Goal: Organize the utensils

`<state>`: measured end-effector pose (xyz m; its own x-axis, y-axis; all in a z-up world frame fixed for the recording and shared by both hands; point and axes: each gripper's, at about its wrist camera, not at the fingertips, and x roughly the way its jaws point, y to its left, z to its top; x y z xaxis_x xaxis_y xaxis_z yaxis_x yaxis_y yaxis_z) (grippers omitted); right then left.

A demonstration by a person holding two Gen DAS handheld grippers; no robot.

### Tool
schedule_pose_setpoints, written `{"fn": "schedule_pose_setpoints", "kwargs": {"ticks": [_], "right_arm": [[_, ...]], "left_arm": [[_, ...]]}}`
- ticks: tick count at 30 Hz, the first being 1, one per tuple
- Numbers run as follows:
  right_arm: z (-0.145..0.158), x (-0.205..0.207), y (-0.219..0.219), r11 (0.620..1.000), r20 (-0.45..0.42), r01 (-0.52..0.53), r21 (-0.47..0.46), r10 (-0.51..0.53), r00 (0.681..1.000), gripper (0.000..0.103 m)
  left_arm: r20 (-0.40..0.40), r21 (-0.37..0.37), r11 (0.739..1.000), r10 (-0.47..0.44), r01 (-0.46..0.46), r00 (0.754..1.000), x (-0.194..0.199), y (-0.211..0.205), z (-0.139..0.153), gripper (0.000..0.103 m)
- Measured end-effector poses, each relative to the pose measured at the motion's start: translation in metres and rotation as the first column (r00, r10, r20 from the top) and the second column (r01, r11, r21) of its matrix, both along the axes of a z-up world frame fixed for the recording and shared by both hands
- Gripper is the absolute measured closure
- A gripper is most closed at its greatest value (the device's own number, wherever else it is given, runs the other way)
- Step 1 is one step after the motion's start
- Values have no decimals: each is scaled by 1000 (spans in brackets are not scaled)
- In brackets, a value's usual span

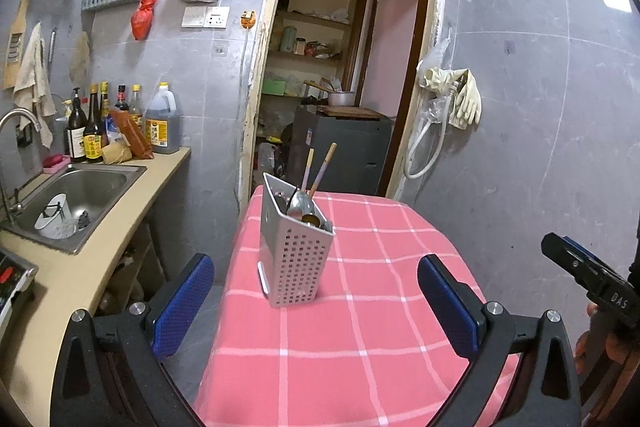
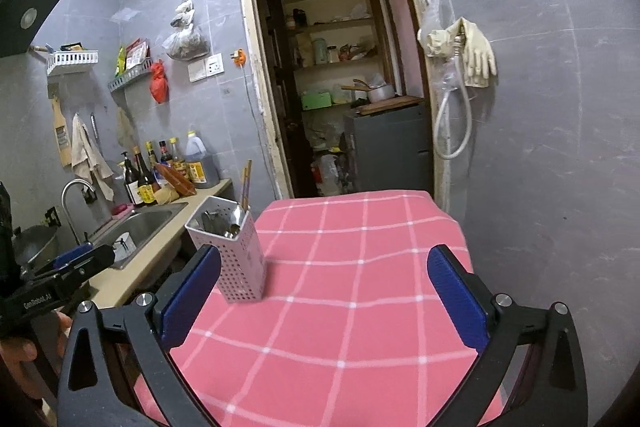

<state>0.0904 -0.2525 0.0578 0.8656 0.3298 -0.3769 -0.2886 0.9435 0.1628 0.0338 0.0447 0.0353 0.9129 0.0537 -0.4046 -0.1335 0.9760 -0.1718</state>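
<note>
A grey perforated metal utensil caddy (image 1: 295, 254) stood upright on a table covered by a pink cloth with white checks (image 1: 360, 327), toward the table's left edge as seen from the right wrist view; inside it were two wooden-handled utensils (image 1: 320, 169) leaning up and to the right, a steel spoon (image 1: 301, 205) with its bowl uppermost, and further metal pieces, too crowded to tell apart with confidence. The left gripper (image 1: 316, 301) hovered over the near part of the cloth, its blue-padded fingers (image 1: 182, 301) spread wide apart, holding nothing; the caddy lay ahead of it, between the finger lines but not touched. The right gripper (image 2: 326, 301) was likewise held over the table, blue pads (image 2: 458, 301) wide apart and empty; the caddy sat just beyond its left finger, no contact visible. Each gripper appeared at the edge of the other's view. To the left, a beige countertop (image 1: 100, 267) carried a stainless steel sink (image 1: 86, 187) and a cluster of dark sauce bottles (image 1: 94, 131); cream rubber gloves (image 2: 476, 53) hung on the grey tiled wall right of an open doorway (image 2: 340, 87).
</note>
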Motion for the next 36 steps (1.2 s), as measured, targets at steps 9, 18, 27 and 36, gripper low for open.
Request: {"fn": "schedule_pose_setpoints", "kwargs": {"ticks": [9, 18, 27, 36], "right_arm": [[-1, -36, -22, 999, 31, 28, -34, -27, 999, 2], [-10, -39, -30, 999, -5, 7, -42, -7, 1000, 2], [-17, -34, -29, 999, -16, -27, -45, 27, 1000, 2], [-17, -35, -27, 999, -19, -24, -43, 23, 1000, 2]], "left_arm": [[37, 29, 998, 47, -48, 998, -33, -23, -1, 1], [14, 54, 998, 33, -34, 999, -48, -44, -15, 1], [4, 42, 997, 57, -57, 998, -47, -45, -16, 1], [-2, 43, 998, 55, -55, 998, -44, -47, -17, 1]]}}
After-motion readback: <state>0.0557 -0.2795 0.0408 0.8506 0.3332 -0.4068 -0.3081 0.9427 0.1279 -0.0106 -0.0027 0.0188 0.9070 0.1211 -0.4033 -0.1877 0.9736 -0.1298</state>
